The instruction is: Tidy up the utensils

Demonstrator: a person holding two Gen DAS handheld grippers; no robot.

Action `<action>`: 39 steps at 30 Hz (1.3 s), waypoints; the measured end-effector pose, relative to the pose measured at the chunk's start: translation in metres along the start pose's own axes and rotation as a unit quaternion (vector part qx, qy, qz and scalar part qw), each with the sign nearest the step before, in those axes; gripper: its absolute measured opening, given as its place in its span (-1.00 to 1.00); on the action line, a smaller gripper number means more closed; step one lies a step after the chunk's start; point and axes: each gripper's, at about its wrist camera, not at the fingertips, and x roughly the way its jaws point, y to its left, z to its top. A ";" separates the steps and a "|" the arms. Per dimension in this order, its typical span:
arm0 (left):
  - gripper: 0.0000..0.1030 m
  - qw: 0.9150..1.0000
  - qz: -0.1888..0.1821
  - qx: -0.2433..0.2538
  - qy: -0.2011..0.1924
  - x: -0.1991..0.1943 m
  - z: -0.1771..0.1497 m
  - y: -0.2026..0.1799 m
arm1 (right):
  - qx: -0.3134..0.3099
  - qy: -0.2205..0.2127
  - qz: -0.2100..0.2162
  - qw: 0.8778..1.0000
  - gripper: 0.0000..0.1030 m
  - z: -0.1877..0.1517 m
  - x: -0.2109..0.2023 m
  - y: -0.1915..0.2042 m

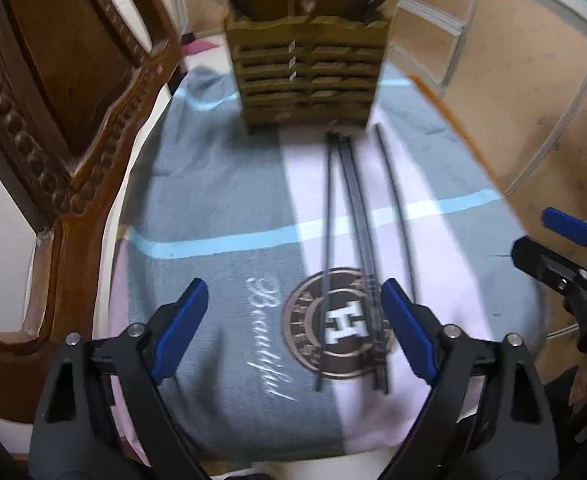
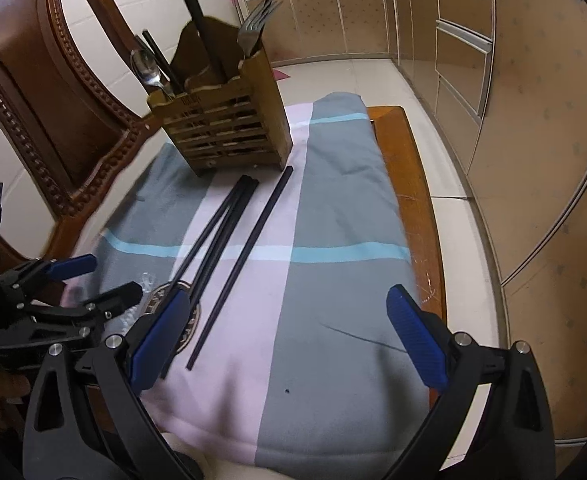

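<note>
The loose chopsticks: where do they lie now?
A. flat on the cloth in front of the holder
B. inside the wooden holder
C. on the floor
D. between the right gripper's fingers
A: the chopsticks lie flat on the cloth, just in front of the holder, held by neither gripper.

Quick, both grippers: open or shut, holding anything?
Left gripper: open, holding nothing; chopsticks lie on the cloth beneath its jaws.
Right gripper: open, holding nothing.
</note>
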 end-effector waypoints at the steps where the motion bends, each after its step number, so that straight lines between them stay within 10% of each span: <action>1: 0.43 1.000 0.000 0.000 0.010 0.005 0.000 0.001 | -0.003 0.004 -0.004 1.000 0.88 0.000 0.005 0.003; 9: 0.13 0.998 0.007 0.023 0.058 0.039 -0.001 -0.001 | -0.043 0.023 -0.037 0.998 0.79 0.004 0.050 0.039; 18: -0.77 0.998 0.014 -0.005 0.055 0.040 -0.003 0.006 | -0.117 0.067 -0.053 0.990 -0.30 0.004 0.082 0.057; 22: -0.84 0.998 0.029 -0.007 0.051 0.032 -0.016 0.003 | -0.140 0.074 -0.045 0.986 -0.78 0.001 0.075 0.054; 36: -0.87 0.995 0.000 -0.070 0.064 0.010 -0.061 0.013 | -0.178 0.128 -0.010 0.976 -0.81 -0.034 0.039 0.025; 38: -0.71 0.996 -0.004 -0.067 0.062 0.008 -0.062 0.011 | -0.171 0.127 -0.006 0.977 -0.80 -0.034 0.039 0.023; 39: -0.22 0.996 -0.011 -0.067 0.059 0.006 -0.061 0.010 | -0.160 0.127 -0.002 0.979 -0.78 -0.033 0.039 0.020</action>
